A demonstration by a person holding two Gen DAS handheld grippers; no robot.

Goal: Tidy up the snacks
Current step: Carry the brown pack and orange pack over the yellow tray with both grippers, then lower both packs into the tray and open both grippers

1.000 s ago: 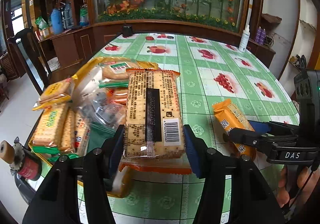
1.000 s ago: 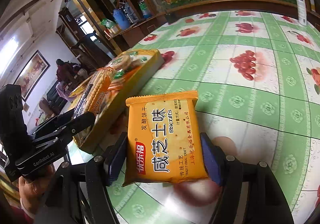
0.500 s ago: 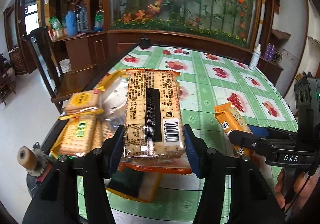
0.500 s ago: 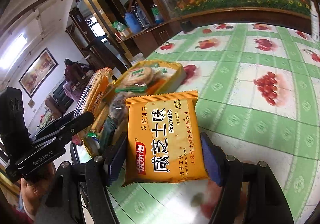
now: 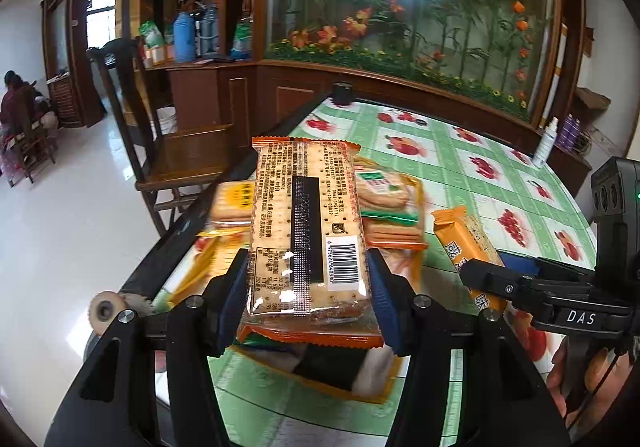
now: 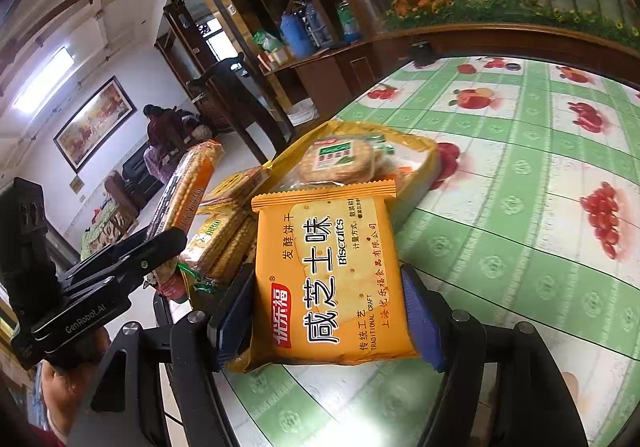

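My left gripper (image 5: pixel 306 287) is shut on a clear cracker pack (image 5: pixel 306 223) with an orange edge and a barcode, held above the yellow snack tray (image 5: pixel 376 393). My right gripper (image 6: pixel 328 311) is shut on an orange biscuit pack (image 6: pixel 328 279) with Chinese print, held over the table beside the tray (image 6: pixel 424 163). Each gripper shows in the other view: the right one (image 5: pixel 496 283) with its orange pack (image 5: pixel 460 239), the left one (image 6: pixel 160 247) with its cracker pack (image 6: pixel 188 187). The tray holds several cracker packs, among them a round green-labelled one (image 6: pixel 340 163).
The table wears a green checked cloth with fruit prints (image 5: pixel 480 175). A wooden chair (image 5: pixel 176 151) stands off the table's left edge. A white spray bottle (image 5: pixel 546 143) stands at the far right. A flower-painted glass panel and wooden cabinets lie beyond the table.
Both grippers have risen and swung left with their packs still held. The tray now lies lower and closer in both views, and more of the room at the left shows.
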